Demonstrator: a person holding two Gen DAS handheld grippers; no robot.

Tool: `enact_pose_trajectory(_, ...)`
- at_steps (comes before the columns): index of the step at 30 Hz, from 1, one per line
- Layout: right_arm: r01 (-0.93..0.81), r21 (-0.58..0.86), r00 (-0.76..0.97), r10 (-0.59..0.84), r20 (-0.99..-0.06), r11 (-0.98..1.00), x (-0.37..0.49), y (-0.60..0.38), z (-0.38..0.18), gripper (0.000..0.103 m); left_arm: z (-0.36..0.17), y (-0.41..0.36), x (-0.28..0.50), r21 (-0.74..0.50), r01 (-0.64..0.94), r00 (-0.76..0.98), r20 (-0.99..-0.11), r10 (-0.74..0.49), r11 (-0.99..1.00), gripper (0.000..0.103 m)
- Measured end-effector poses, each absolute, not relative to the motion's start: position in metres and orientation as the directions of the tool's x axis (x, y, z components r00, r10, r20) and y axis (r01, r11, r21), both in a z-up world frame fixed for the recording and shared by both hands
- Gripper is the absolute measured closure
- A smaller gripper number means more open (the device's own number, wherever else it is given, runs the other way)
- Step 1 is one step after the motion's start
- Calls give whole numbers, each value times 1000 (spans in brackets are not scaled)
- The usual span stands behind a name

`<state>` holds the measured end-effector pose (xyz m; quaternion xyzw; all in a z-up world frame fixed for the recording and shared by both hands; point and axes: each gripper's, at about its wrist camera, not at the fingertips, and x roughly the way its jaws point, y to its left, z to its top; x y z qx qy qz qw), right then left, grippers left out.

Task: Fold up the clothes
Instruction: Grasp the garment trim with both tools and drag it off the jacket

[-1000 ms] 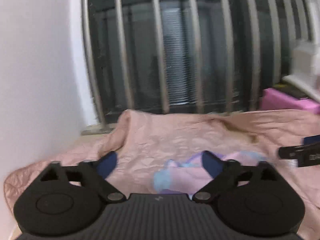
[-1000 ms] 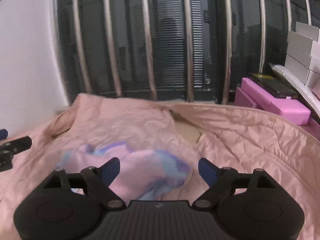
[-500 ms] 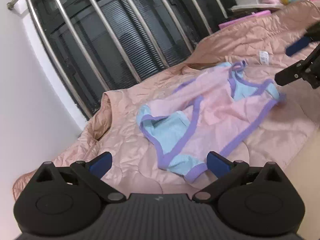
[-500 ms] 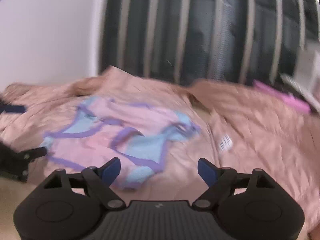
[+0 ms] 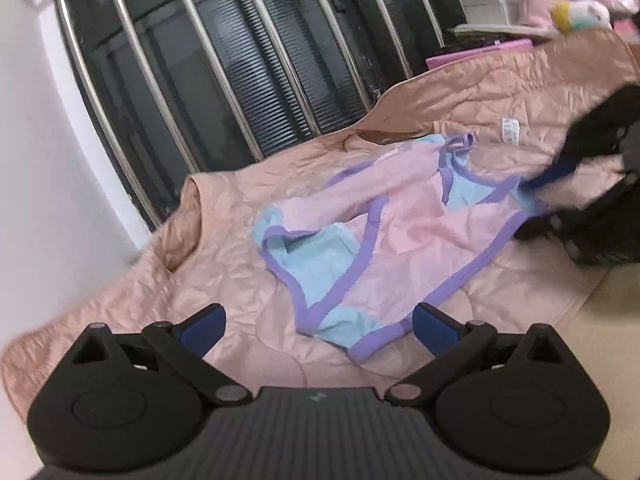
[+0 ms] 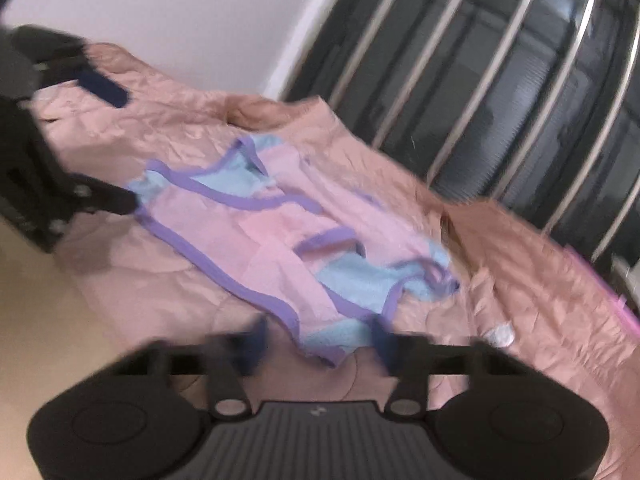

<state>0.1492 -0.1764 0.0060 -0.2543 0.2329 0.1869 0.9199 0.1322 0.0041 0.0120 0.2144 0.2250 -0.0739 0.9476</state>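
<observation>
A pink garment [image 5: 400,236] with light-blue panels and purple trim lies spread and rumpled on a pink quilt [image 5: 240,280]. My left gripper [image 5: 319,322] is open just above the quilt, and the garment's near blue corner lies between its fingertips. In the right wrist view the garment [image 6: 272,240] stretches away from my right gripper [image 6: 318,338], which is blurred. Its fingers are apart but narrower than before, on either side of the near hem corner. The left gripper [image 6: 116,144] shows at the garment's far-left corner, and the right gripper [image 5: 560,176] at its right corner.
Steel window bars [image 5: 256,64] and a white wall [image 5: 36,160] close off the back. Pink boxes [image 5: 480,54] and a plush toy [image 5: 580,14] sit at the far right. A white label [image 5: 509,128] lies on the quilt. Bare beige surface [image 6: 60,320] borders the quilt's edge.
Both grippers have dropped and tilted toward the garment, one at each end. The right gripper's fingers have drawn closer together around the hem corner. The left stays wide open.
</observation>
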Motion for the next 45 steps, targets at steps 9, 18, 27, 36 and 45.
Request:
enact_pose_trajectory(9,-364,-133,856,276,-437,922,154,-205,27,93,4,-8,137,310,246,877,-475,-75,919,1)
enact_pose_trajectory(18,-351,-84,875,294,-386,933,148,-215,37,93,7,9,152,241,122,866,-500,15,963,83)
enact_pose_trajectory(27,-345,-289,859,177,-481,893,152,-190,16,72,28,33,149,114,48,897,-442,8,992,86)
enact_pose_trajectory(36,-341,-264,820,149,-553,902,157,-197,11,64,29,35,148,96,44,890,-456,5,994,86)
enact_pose_trajectory(45,-301,-201,835,156,-528,932,94,-199,42,95,55,19,63,111,54,896,-444,1,992,99)
